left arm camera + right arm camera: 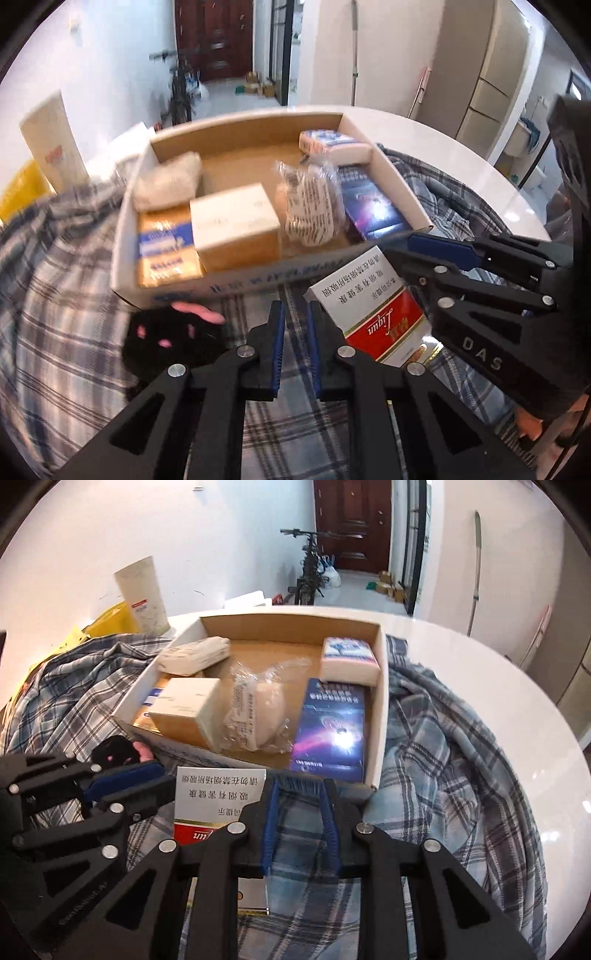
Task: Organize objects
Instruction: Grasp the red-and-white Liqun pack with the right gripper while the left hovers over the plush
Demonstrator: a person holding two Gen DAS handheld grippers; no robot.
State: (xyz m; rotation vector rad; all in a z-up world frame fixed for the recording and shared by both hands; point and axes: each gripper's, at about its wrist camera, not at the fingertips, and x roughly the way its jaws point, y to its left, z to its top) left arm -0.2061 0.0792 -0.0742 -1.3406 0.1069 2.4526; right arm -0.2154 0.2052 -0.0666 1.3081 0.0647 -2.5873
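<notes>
A cardboard tray point(236, 284) sits at 12 o'clock of both grippers on a plaid cloth point(66, 332) spread over a white round table point(461, 162), already holding a cream box point(236, 221), a blue carton point(369, 206), a bagged item point(310, 203) and 3 other packs. Still outside it lie 2 things: a red-and-white cigarette pack point(376, 314), just beside the tray's near wall at 1 o'clock of the left gripper point(297, 325), and a black plush with pink paw marks point(173, 339) at 10 o'clock. The left gripper's fingers are drawn nearly together with nothing between them; the right gripper point(299, 805) likewise shows its blue pads close-set and empty, the cloth visible in the gap. The step in hand appears to be collecting a remaining item: the jaws would need to spread first, straddle the pack's narrow sides squarely, avoid pinching cloth, then lift clear of the tray wall.
</notes>
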